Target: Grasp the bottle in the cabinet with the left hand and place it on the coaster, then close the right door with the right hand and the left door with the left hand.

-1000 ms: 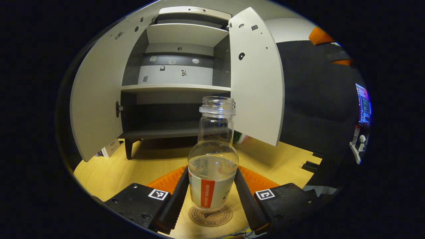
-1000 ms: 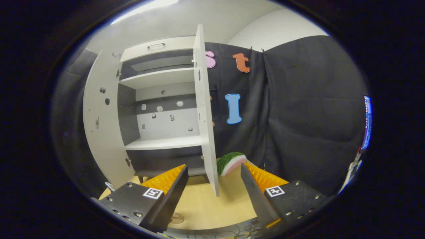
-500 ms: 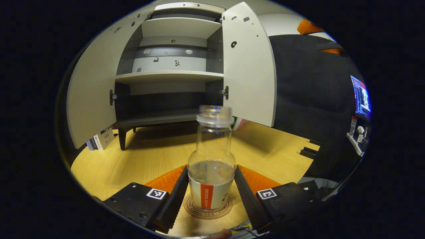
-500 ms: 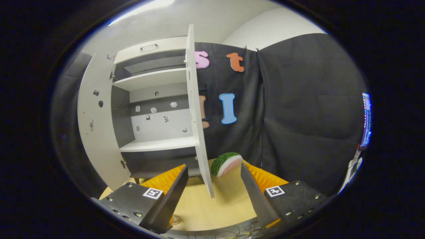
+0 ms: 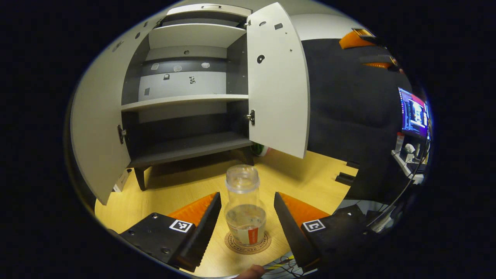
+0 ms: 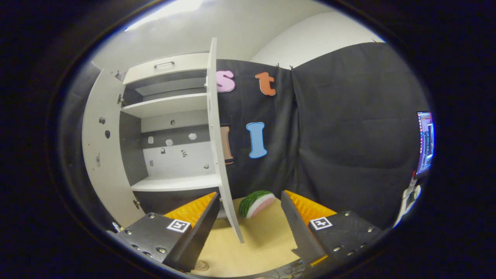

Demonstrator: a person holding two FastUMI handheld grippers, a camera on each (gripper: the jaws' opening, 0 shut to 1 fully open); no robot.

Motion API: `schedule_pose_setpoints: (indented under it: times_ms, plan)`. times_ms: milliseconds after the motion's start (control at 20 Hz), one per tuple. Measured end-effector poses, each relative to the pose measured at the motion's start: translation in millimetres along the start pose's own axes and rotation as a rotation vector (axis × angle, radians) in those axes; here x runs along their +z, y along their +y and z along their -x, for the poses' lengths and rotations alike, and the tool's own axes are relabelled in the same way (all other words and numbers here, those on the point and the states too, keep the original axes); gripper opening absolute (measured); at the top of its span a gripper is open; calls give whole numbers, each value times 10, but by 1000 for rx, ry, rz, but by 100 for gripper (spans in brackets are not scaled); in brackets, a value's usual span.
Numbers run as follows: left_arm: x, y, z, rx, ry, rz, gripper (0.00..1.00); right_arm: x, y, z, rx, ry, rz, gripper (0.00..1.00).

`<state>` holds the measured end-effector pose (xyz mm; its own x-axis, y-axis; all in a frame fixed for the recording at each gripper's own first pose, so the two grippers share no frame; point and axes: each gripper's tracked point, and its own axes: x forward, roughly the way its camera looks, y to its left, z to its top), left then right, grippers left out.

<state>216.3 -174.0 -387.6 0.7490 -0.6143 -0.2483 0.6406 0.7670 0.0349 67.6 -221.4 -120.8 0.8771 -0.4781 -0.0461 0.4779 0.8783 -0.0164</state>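
Two doors are left to close, because your bottle [image 5: 245, 209] already stands upright on the coaster [image 5: 248, 243], on the table [image 5: 186, 186] in front of the cabinet [image 5: 186, 100]. Your left gripper [image 5: 245, 217] has its jaws spread clear on either side of it, touching nothing. Your right gripper [image 6: 250, 217] is wide and empty, with the right door [image 6: 219, 155] edge-on between its fingers. Next, push that door toward the cabinet.
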Motion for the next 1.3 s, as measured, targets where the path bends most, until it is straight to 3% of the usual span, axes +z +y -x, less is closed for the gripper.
schedule_pose_setpoints:
  times_ms: [150, 250, 400, 500, 750, 1100, 1200, 1250, 1300]
  plan:
    - [360, 70, 145, -28, -14, 33, 88, 11, -166, -104, -33, -10, -3, 96]
    - [658, 189, 268, -5, -44, 44, 88, -4, -257, -236, -24, -4, -6, 96]
    - [1046, 405, 458, 94, -79, 63, 96, -14, -389, -544, 5, 19, 9, 96]
    - [1232, 444, 604, 142, -86, 72, 95, 4, -493, -777, 22, 51, 13, 96]
    - [1756, 504, 1104, 290, -135, 60, 95, 315, -442, -1507, 151, 46, 44, 96]
    - [1998, 584, 2016, 557, -144, 78, 95, 440, 22, -2432, 273, 63, 41, 94]
    - [1989, 645, 2299, 633, -152, 84, 95, 431, 223, -2366, 373, 72, 33, 94]
    - [1964, 682, 2435, 677, -153, 79, 95, 445, 339, -2429, 407, 60, 48, 85]
    - [1938, 728, 2563, 720, -147, 75, 95, 476, 390, -2503, 421, 45, 70, 87]
